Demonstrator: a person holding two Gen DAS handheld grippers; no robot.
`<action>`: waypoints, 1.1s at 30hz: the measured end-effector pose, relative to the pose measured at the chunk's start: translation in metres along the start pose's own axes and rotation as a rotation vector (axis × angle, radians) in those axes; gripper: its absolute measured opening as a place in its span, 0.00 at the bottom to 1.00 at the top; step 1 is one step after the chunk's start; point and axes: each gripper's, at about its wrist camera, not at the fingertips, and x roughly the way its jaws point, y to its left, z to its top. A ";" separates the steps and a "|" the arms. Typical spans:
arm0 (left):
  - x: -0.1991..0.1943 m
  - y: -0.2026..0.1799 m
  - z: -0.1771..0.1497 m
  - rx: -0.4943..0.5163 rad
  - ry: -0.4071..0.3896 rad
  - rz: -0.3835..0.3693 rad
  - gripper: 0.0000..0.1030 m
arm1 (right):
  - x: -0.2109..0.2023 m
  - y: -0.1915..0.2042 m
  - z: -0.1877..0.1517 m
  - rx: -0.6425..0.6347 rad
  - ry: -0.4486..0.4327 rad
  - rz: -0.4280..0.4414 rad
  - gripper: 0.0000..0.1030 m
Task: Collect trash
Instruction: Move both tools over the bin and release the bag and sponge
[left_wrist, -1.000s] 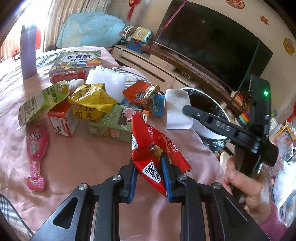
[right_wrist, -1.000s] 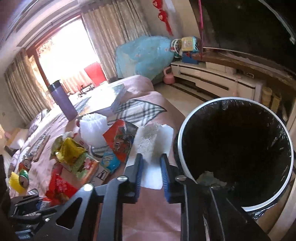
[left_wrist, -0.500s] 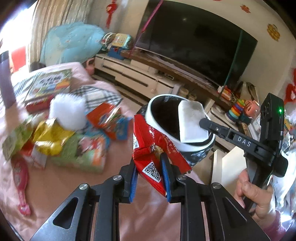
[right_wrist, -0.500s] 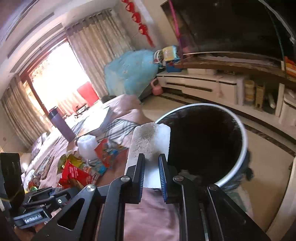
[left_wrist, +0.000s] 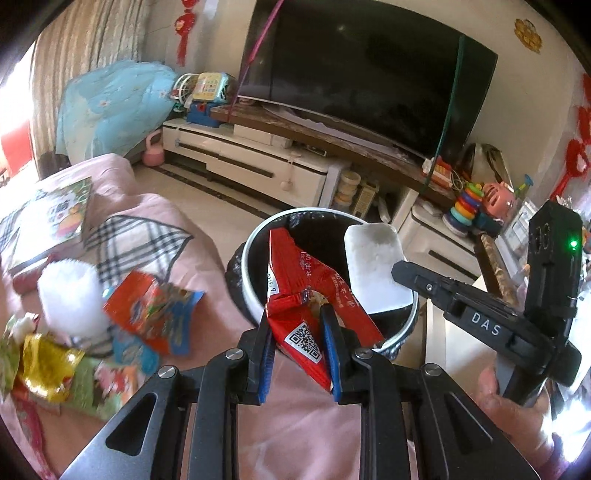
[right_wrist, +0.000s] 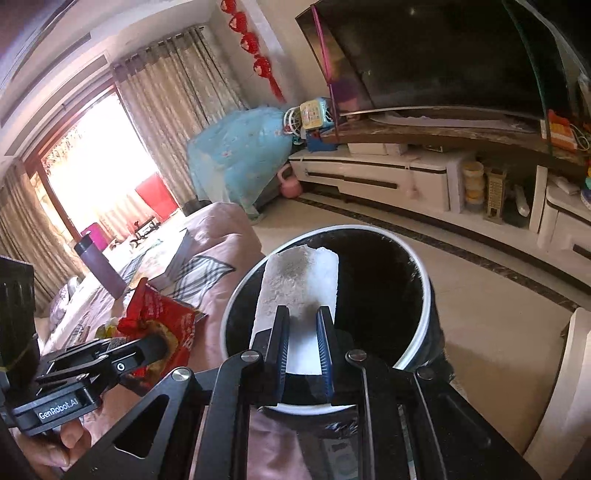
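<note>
My left gripper (left_wrist: 297, 325) is shut on a red snack wrapper (left_wrist: 299, 291) with a QR code, held at the near rim of the round white trash bin (left_wrist: 251, 254) with a black liner. My right gripper (right_wrist: 301, 325) is shut on a white tissue (right_wrist: 299, 280), held over the bin's (right_wrist: 424, 280) open mouth. In the left wrist view the right gripper (left_wrist: 400, 267) comes in from the right with the tissue (left_wrist: 373, 262) above the bin. In the right wrist view the left gripper (right_wrist: 155, 343) holds the wrapper (right_wrist: 159, 314) beside the bin.
More trash lies on the pink bedspread (left_wrist: 155, 210) at left: an orange wrapper (left_wrist: 147, 310), a yellow wrapper (left_wrist: 44, 362), a white wad (left_wrist: 70, 295) and a book (left_wrist: 55, 218). A purple bottle (right_wrist: 99, 266) stands further back. A TV stand (left_wrist: 258, 162) lies beyond the bin.
Both grippers have moved from the bed toward the bin with their loads. The tissue now hangs over the bin's mouth and the red wrapper reaches its near rim.
</note>
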 end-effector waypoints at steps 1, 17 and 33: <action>0.006 -0.001 0.003 0.001 0.006 -0.001 0.21 | 0.001 -0.003 0.001 0.000 0.000 -0.005 0.15; 0.057 -0.013 0.019 -0.005 0.049 0.017 0.49 | 0.015 -0.029 0.010 0.029 0.037 -0.032 0.19; -0.028 0.021 -0.050 -0.131 -0.030 0.018 0.70 | -0.032 0.011 -0.010 0.010 -0.052 0.027 0.89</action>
